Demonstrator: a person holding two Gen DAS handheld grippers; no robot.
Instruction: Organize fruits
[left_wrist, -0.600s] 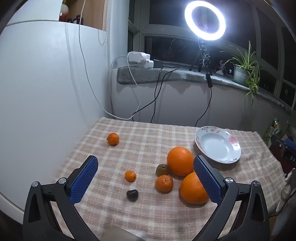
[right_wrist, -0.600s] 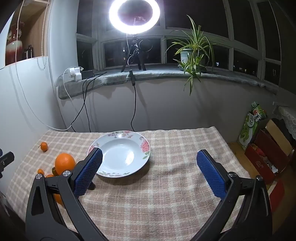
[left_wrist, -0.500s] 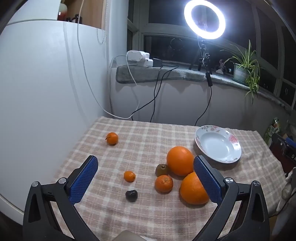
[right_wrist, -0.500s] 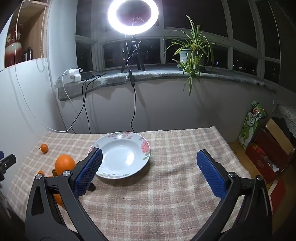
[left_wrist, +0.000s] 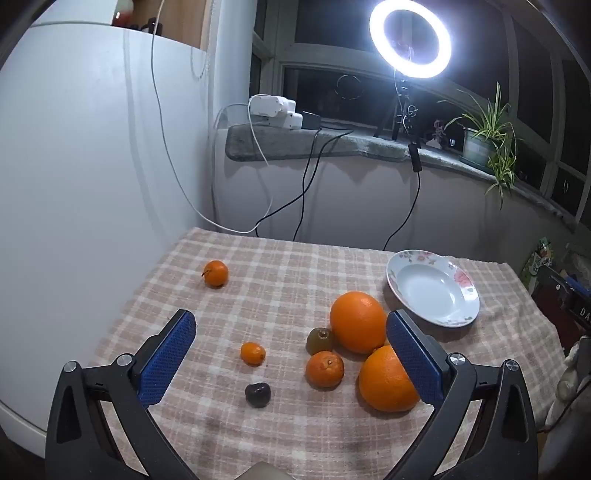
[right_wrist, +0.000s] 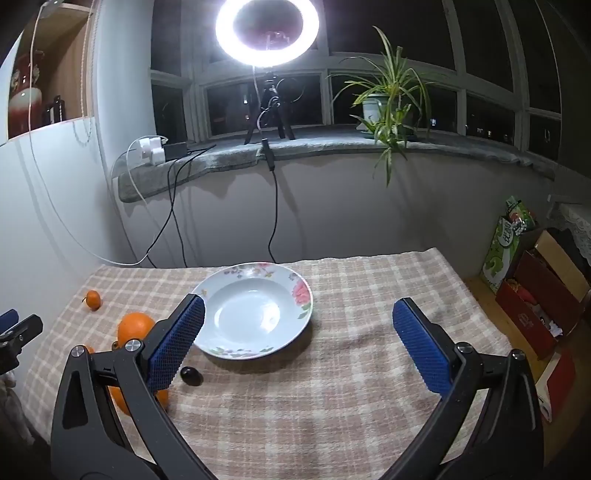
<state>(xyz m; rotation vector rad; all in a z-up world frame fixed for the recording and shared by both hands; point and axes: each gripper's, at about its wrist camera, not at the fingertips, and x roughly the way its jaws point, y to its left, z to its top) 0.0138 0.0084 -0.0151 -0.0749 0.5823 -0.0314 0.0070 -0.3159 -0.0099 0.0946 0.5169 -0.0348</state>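
Observation:
Fruit lies loose on a checked tablecloth. Two large oranges (left_wrist: 357, 320) (left_wrist: 386, 380), a mandarin (left_wrist: 324, 368), a small greenish fruit (left_wrist: 320, 339), a tiny orange fruit (left_wrist: 253, 353), a dark round fruit (left_wrist: 258, 394) and a far mandarin (left_wrist: 215, 273) show in the left wrist view. A white flowered plate (right_wrist: 255, 310) (left_wrist: 433, 288) sits empty at the back. My left gripper (left_wrist: 290, 341) hovers open above the fruit cluster, holding nothing. My right gripper (right_wrist: 295, 332) hangs open in front of the plate, also without anything in it. A dark fruit (right_wrist: 191, 375) lies by its left finger.
A white cabinet wall (left_wrist: 92, 166) borders the table on the left. Cables (left_wrist: 295, 199) hang from a power strip on the stone sill. A ring light (right_wrist: 266, 26) and a potted plant (right_wrist: 384, 99) stand on the sill. Boxes (right_wrist: 535, 295) sit on the floor at right.
Both views shifted only slightly; the left wrist view drifted a little so the fruit sits marginally left. Both grippers stay open and nothing on the table has moved.

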